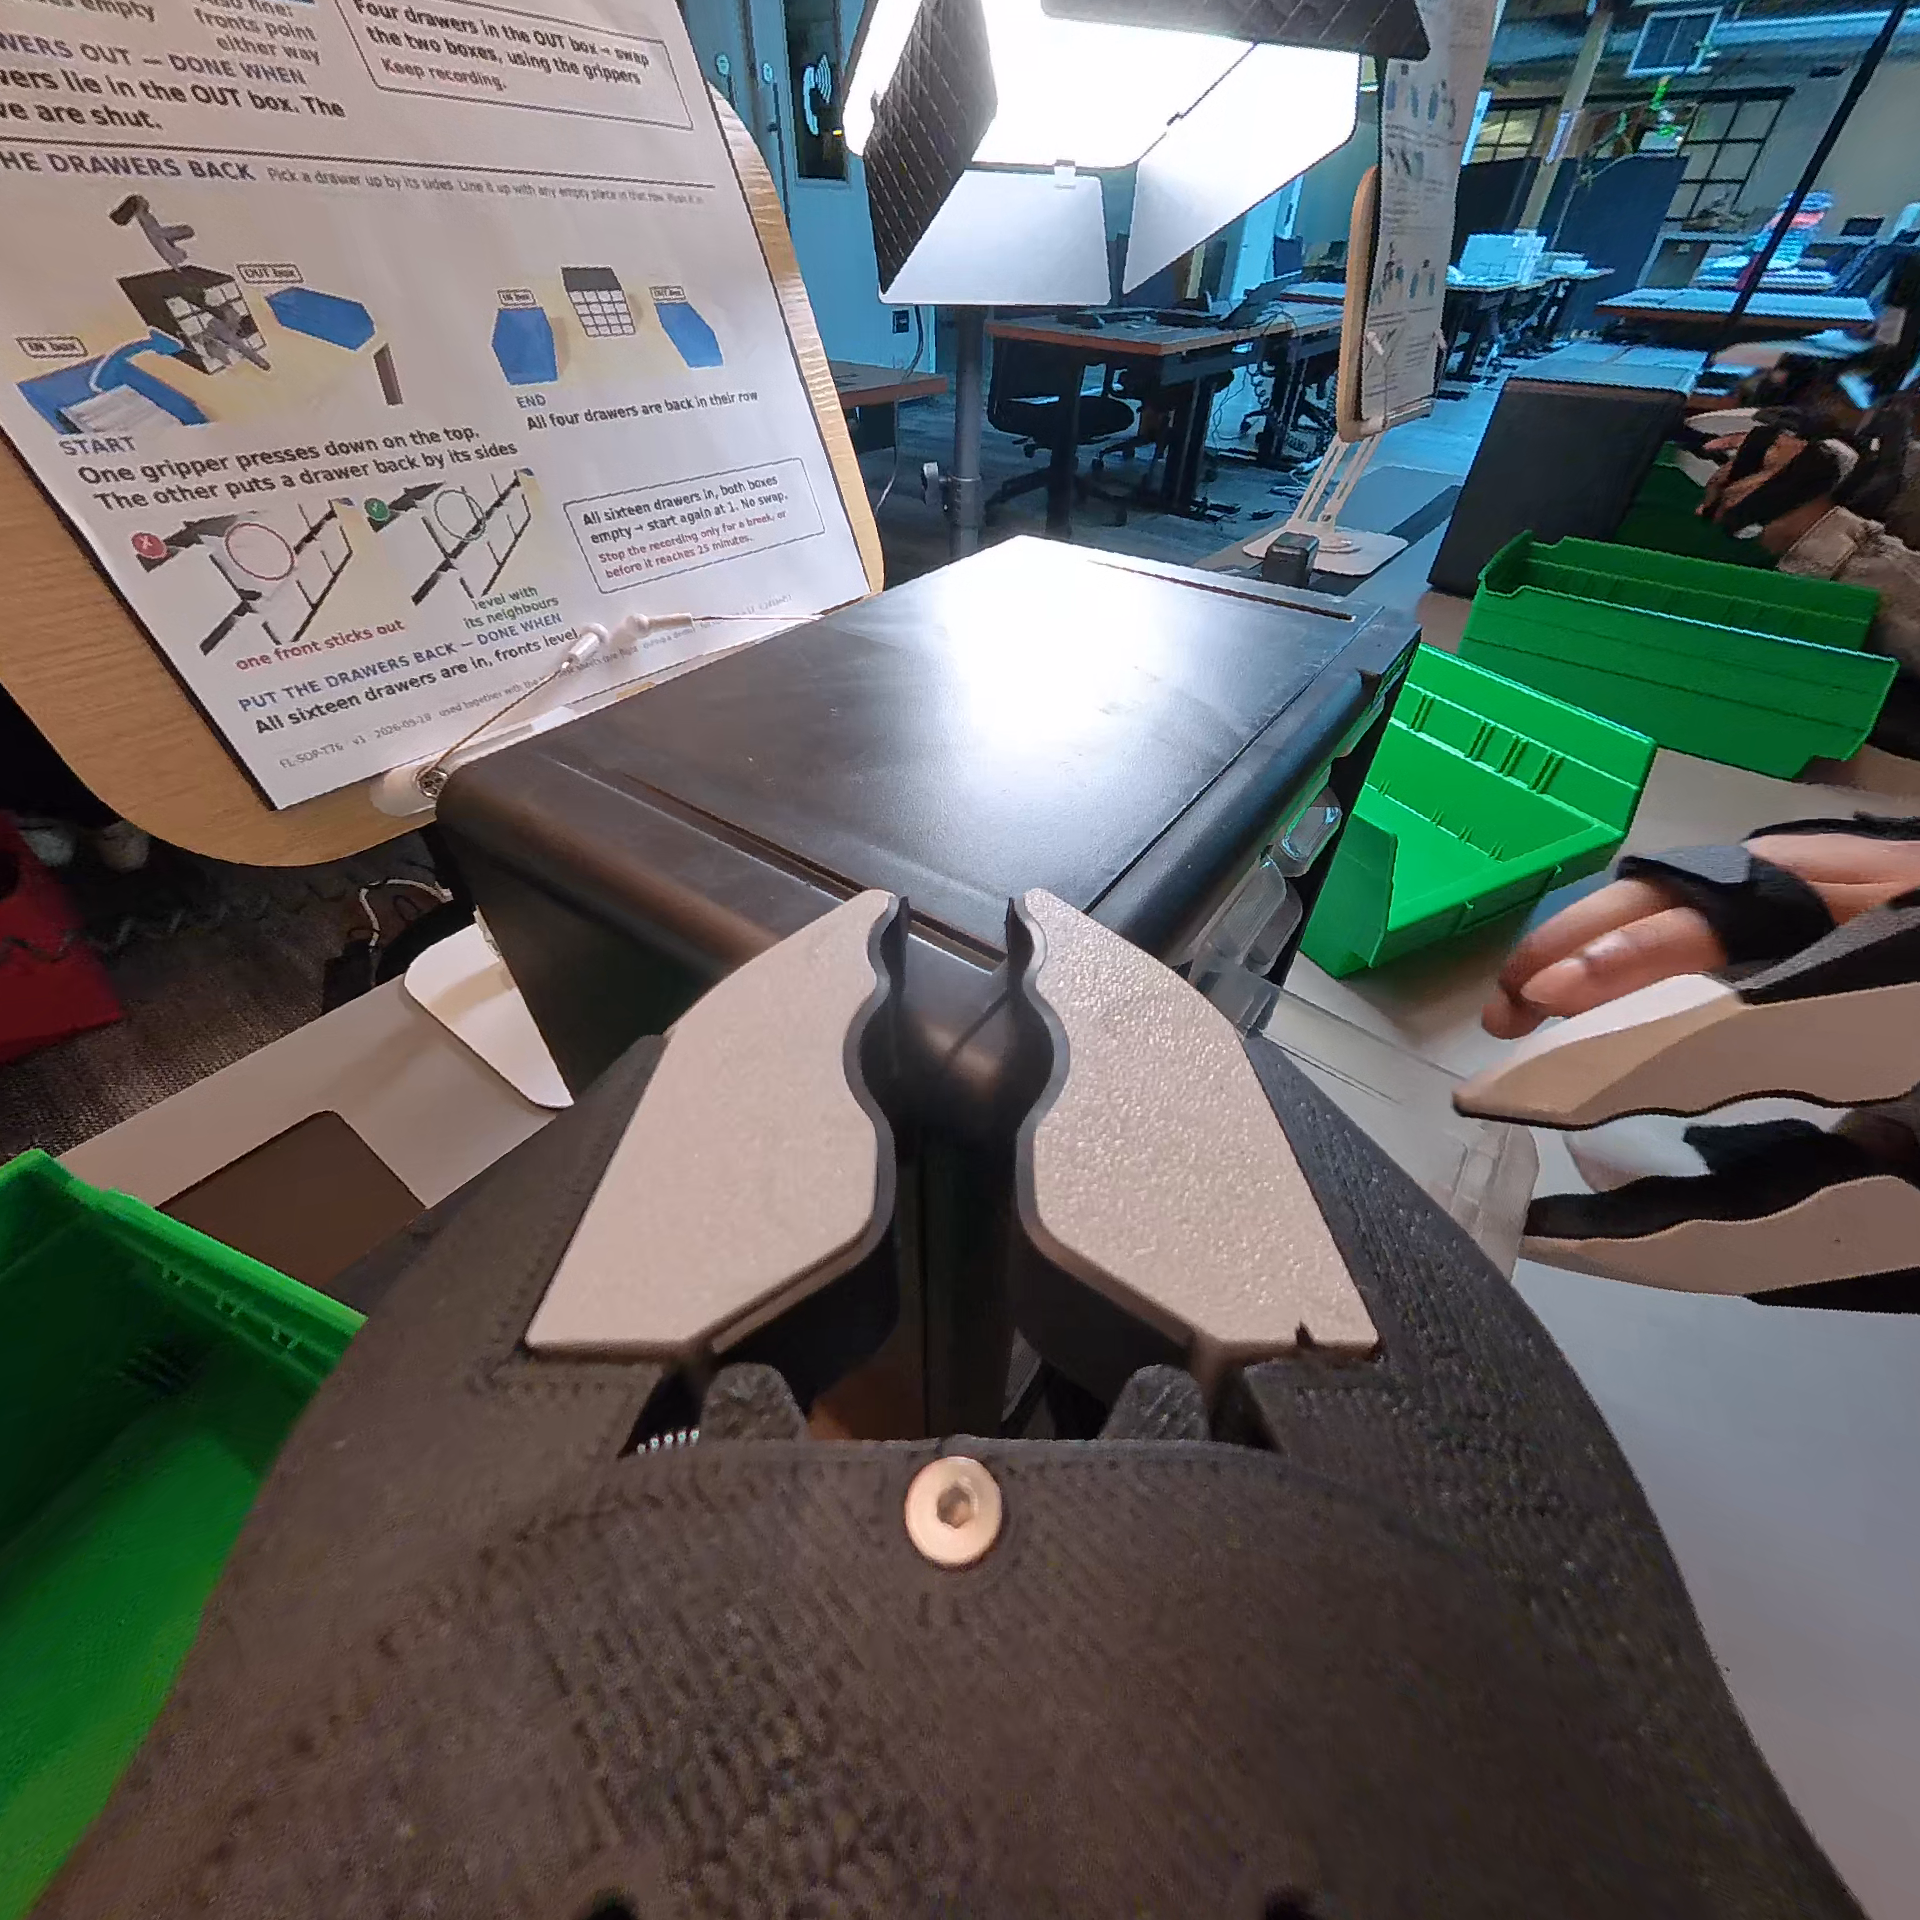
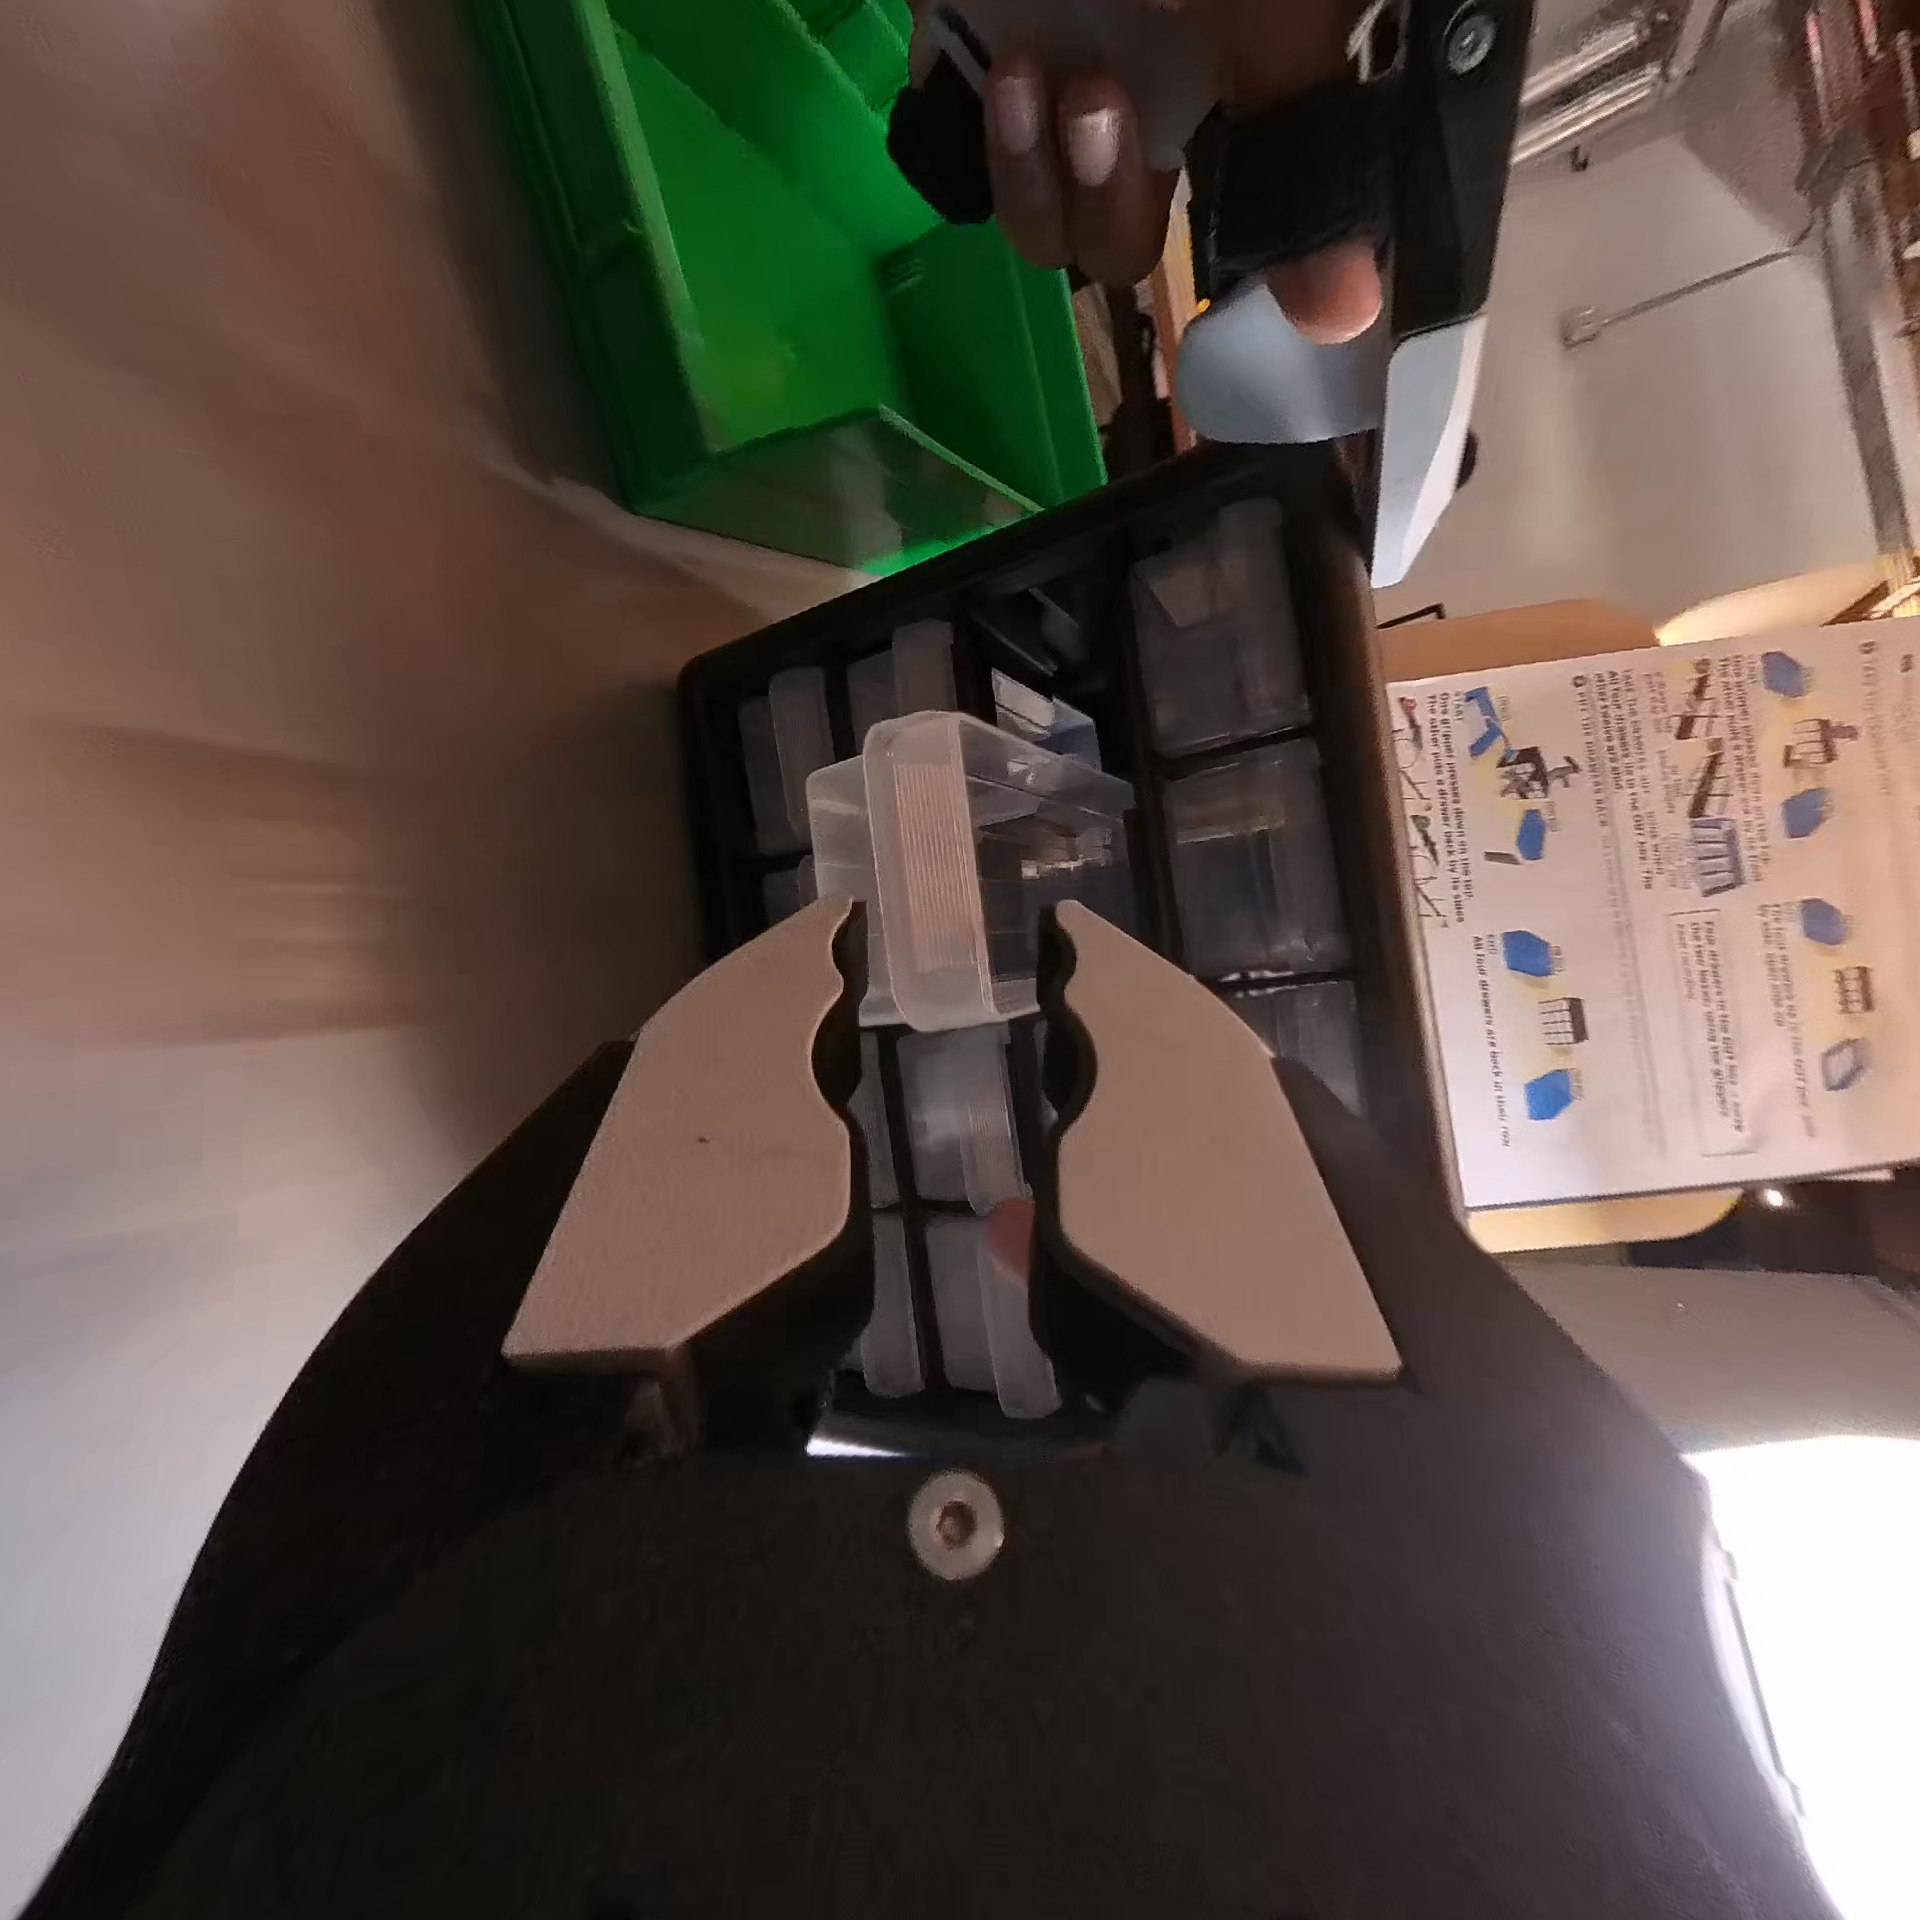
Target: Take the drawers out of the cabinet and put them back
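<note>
The black cabinet (image 1: 935,727) stands on the table. My left gripper (image 1: 956,920) is shut and rests on the front edge of the cabinet's top. One of its fingers (image 2: 1423,447) shows in the right wrist view, on that top. My right gripper (image 2: 954,906) is shut on a clear drawer (image 2: 925,883), holding it by its sides. The drawer sticks partly out of the cabinet's front (image 2: 1361,831). Other clear drawers sit in their slots, and at least one slot looks empty. The right gripper (image 1: 1496,1174) also shows at the right of the left wrist view.
A green bin (image 1: 1475,821) stands just right of the cabinet, another (image 1: 1683,644) behind it, and a third (image 1: 104,1455) at the near left. An instruction sheet on a wooden board (image 1: 416,364) stands behind the cabinet on the left. A bright lamp (image 1: 1091,104) is behind.
</note>
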A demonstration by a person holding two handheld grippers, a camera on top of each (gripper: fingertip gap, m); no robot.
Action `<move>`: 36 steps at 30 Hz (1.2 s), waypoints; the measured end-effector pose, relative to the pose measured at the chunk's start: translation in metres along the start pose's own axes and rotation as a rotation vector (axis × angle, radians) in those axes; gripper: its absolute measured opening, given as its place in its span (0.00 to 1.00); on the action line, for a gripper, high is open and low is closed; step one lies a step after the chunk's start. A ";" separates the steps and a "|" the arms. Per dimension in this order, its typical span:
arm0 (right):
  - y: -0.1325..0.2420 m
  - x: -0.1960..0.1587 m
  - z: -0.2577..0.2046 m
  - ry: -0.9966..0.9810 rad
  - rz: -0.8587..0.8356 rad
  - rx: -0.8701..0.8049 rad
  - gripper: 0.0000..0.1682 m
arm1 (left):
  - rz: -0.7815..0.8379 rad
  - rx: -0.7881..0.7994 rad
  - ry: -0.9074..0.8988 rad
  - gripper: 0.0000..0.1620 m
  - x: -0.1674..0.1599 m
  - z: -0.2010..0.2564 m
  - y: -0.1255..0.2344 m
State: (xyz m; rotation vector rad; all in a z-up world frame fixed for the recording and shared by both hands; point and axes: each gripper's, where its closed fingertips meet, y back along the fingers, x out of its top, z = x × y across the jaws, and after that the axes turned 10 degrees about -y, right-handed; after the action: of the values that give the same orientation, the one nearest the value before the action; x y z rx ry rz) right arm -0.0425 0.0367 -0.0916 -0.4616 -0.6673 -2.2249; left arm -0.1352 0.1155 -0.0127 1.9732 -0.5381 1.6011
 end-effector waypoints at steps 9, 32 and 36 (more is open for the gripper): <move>0.004 0.010 -0.015 -0.044 0.027 0.197 0.11 | -0.002 0.000 -0.012 0.11 0.000 0.000 0.000; 0.153 -0.078 0.150 -1.062 0.030 -0.008 0.08 | 0.004 0.003 -0.023 0.10 0.000 0.000 0.000; 0.126 -0.167 0.163 -1.021 -0.202 -0.161 0.04 | 0.002 0.007 -0.023 0.10 0.000 0.000 0.000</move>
State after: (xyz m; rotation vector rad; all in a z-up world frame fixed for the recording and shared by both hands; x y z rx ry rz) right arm 0.1795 0.1539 -0.0062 -1.7245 -1.0627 -2.1289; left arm -0.1345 0.1156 -0.0126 1.9996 -0.5442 1.5852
